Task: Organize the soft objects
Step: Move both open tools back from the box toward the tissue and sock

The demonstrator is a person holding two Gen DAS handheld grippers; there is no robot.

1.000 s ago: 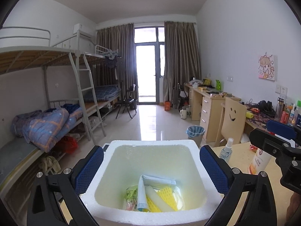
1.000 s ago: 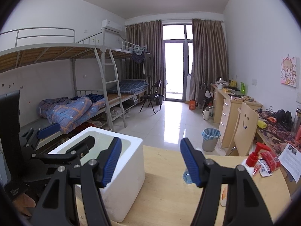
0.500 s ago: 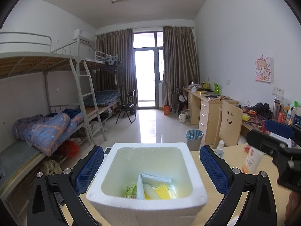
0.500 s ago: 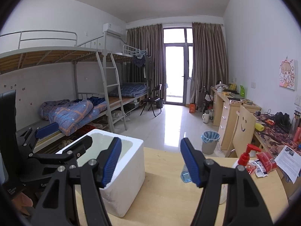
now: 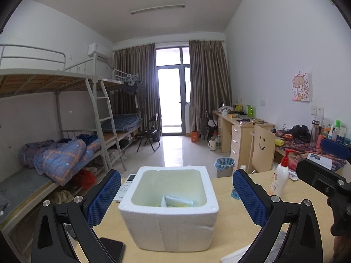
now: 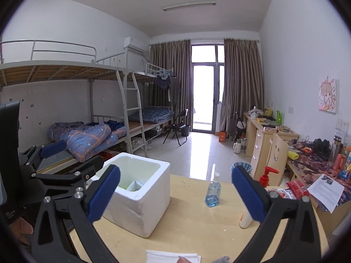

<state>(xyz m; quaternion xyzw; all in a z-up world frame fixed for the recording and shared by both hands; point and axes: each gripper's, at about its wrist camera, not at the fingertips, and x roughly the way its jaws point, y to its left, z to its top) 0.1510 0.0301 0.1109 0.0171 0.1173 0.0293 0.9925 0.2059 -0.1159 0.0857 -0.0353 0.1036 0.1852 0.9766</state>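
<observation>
Soft objects (image 5: 175, 201) lie low inside the white foam box (image 5: 169, 225) on the desk (image 5: 237, 225). Left of the box, a phone (image 5: 113, 248) shows only in the left view. The left hand-held gripper (image 5: 176, 199) stands wide, empty, framing the box. Right of the box, the right hand-held gripper (image 6: 175, 195), jaws opening and empty, alone reveals a blue bottle (image 6: 212, 194).

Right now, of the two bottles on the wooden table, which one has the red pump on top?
The taller white bottle toward the table's right side has the red pump. The other, a small clear bottle holding blue liquid, has a slim clear top instead.
</observation>
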